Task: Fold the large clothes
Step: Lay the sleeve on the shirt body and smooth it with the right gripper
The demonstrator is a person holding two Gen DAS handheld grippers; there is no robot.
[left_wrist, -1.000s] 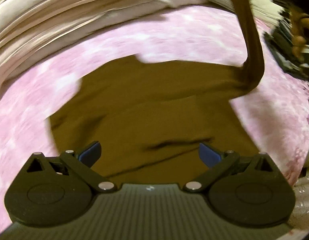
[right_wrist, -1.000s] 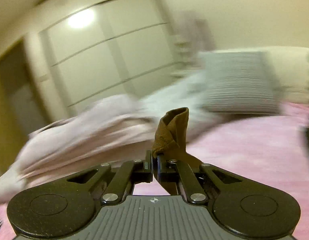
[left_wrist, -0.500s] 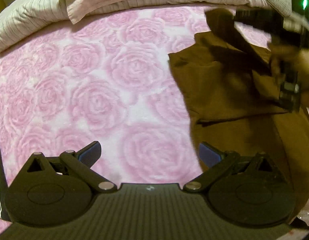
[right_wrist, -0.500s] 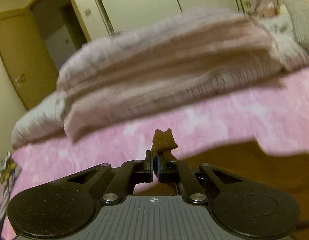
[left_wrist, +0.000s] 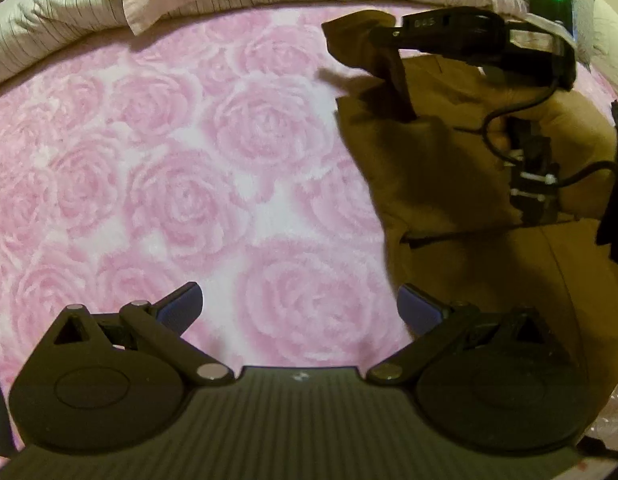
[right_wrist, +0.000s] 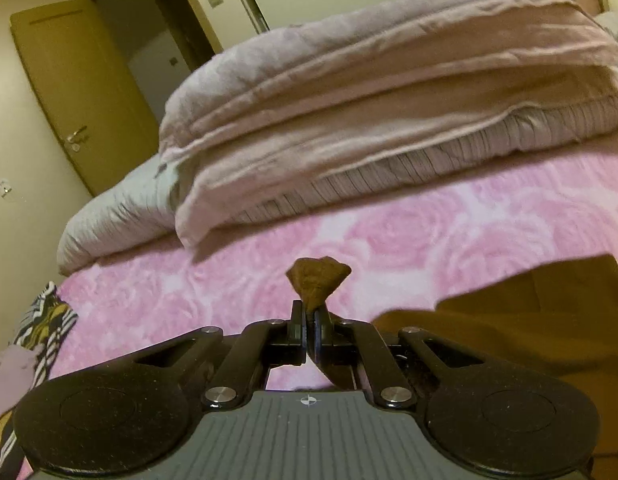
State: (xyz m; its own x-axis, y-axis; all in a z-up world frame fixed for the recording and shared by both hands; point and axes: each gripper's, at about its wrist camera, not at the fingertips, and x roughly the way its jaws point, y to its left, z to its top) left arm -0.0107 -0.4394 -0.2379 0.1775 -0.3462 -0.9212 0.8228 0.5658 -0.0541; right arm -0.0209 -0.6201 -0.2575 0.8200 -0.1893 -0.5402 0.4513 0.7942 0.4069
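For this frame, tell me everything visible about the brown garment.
The brown garment is plain, matte, soft-looking cloth, no print visible. It lies crumpled and partly folded over itself on the pink rose-patterned blanket, at the right of the left wrist view. One bunched end is pinched in the shut right gripper, a small tuft poking past the pads while the rest trails down to the bed. The open left gripper is not touching it.

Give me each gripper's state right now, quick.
Left gripper: open, empty, over the pink rose-patterned blanket.
Right gripper: shut on a pinched fold of the brown fabric garment.
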